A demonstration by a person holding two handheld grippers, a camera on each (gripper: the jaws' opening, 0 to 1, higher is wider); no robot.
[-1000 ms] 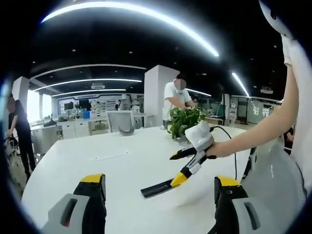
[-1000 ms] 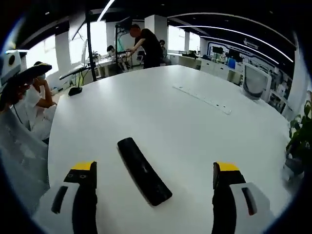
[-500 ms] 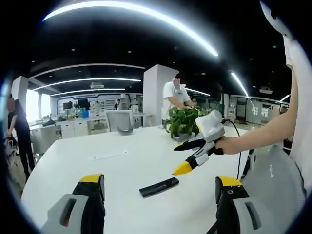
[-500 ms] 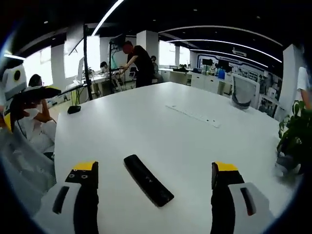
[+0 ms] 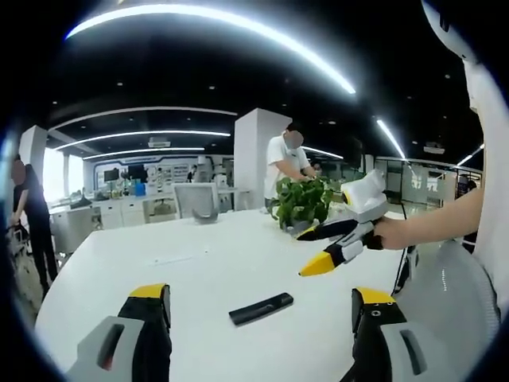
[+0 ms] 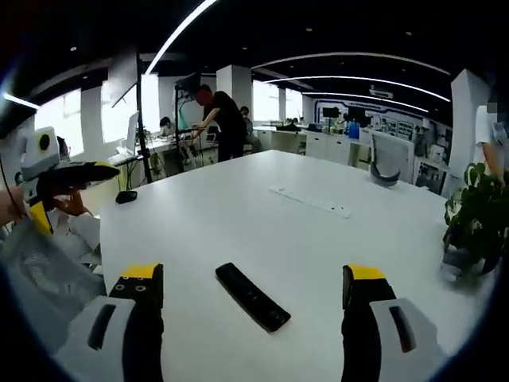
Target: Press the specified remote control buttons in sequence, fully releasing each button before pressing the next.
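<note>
Presently, your left gripper point(image 5: 258, 318) and right gripper point(image 6: 248, 306), both spread wide, hover apart from the slim black plastic remote control point(image 6: 253, 296) on the white table point(image 6: 238, 215), so pressing appears unfinished.

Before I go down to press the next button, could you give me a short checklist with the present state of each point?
1. Remote control visible on the white table: ok.
2. Right gripper off the remote, button released: ok.
3. Right jaws open, remote between them in the right gripper view: ok.
4. Left gripper apart from the remote: ok.
5. Button side facing up: cannot tell.
6. Potted plant away from the remote: ok.
</note>
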